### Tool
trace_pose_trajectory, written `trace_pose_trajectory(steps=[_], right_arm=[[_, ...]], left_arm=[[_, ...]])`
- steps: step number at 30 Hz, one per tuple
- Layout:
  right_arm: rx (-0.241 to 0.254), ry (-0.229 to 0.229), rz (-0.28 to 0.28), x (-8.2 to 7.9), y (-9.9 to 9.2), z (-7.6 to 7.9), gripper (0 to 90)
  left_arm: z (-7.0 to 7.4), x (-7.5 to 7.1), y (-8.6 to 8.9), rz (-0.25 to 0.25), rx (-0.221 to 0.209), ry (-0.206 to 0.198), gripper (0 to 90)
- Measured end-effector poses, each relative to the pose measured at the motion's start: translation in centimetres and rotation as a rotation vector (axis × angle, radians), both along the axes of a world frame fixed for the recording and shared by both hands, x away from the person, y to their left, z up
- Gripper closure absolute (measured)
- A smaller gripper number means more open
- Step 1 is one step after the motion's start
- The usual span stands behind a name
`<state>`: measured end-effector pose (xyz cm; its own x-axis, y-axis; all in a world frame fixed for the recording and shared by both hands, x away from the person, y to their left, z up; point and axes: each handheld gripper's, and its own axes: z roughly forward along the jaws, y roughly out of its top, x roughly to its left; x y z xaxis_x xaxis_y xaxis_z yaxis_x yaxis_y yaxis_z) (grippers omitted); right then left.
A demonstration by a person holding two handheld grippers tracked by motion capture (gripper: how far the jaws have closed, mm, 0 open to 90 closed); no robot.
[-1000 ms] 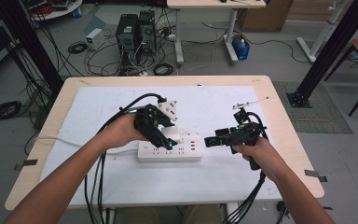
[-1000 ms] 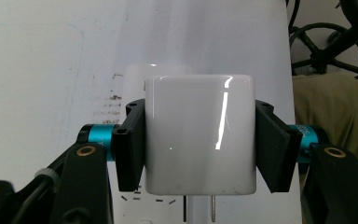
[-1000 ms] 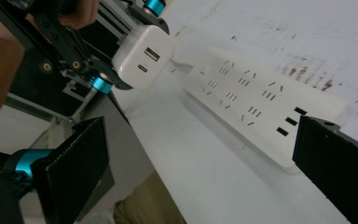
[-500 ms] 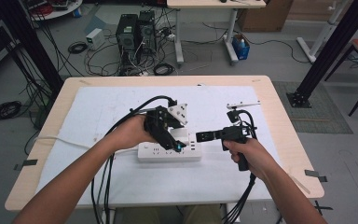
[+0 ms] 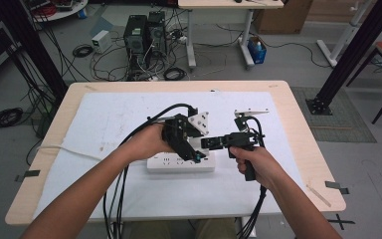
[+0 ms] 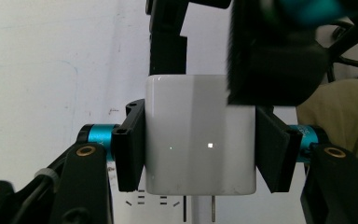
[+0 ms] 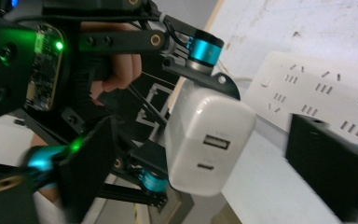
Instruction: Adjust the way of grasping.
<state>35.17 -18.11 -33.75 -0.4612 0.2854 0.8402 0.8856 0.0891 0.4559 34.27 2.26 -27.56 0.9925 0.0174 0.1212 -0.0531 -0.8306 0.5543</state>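
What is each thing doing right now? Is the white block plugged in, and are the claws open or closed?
White charger: clamped in the left gripper, prongs visible below it, not fully pushed in.
Power strip: lying flat on the table, sockets facing up.
Left gripper: shut on the white charger's sides.
Right gripper: open, jaws either side of the charger, not touching it.

- A white charger [image 7: 209, 140] sits at centre, its end face showing two ports, one above the other.
- The left gripper [image 7: 182, 112] clamps it, one black pad on its upper edge, teal collars above and below.
- A green light glows on a circuit board [image 7: 46, 56] at upper left.
- The right gripper's own jaws stand apart, one on each side of the charger.
- A white power strip [image 7: 326, 98] lies behind on the white table [image 7: 307, 23].
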Motion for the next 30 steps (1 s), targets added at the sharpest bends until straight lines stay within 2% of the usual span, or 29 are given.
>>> trace_pose_trajectory(steps=[1,2,6,8,9,11,12,15,18,25,30], right_arm=[[0.014,0.0,0.001,0.0,0.0,-0.1,16.2],[0.034,0.005,-0.002,0.1,0.0,-0.2,16.2],[0.036,0.031,-0.008,0.1,0.1,-0.3,23.6],[0.054,0.037,-0.014,0.1,-0.1,-0.4,26.4],[0.064,0.05,-0.024,0.1,-0.2,-0.4,30.7],[0.066,0.056,-0.025,0.2,-0.3,-0.5,32.0],[0.076,0.083,-0.018,0.2,-0.3,-0.6,33.7],[0.079,0.108,0.002,0.3,-0.2,-0.8,36.8],[0.081,0.123,-0.004,0.3,-0.1,-0.8,42.3],[0.089,0.151,-0.017,0.4,0.0,-1.0,48.8],[0.096,0.162,-0.028,0.4,-0.1,-1.3,58.3]], left_arm=[[0.0,0.0,-0.1,0.002,0.0,0.001,42.4],[0.0,-0.1,-0.1,0.002,-0.004,0.002,42.5],[0.0,-0.1,-0.3,-0.002,-0.003,-0.005,42.4],[0.1,-0.1,-0.4,-0.003,-0.007,-0.008,42.4],[0.1,-0.1,-0.4,-0.004,-0.009,-0.011,42.4],[0.2,-0.1,-0.5,-0.005,-0.013,-0.013,42.4],[0.2,-0.1,-0.6,-0.005,-0.014,-0.015,42.5],[0.2,-0.2,-0.7,-0.005,-0.018,-0.019,42.4],[0.2,-0.2,-0.8,-0.008,-0.022,-0.026,42.4],[0.3,-0.2,-0.8,-0.012,-0.025,-0.039,42.4],[0.2,-0.3,-0.9,-0.01,-0.019,-0.055,42.4]])
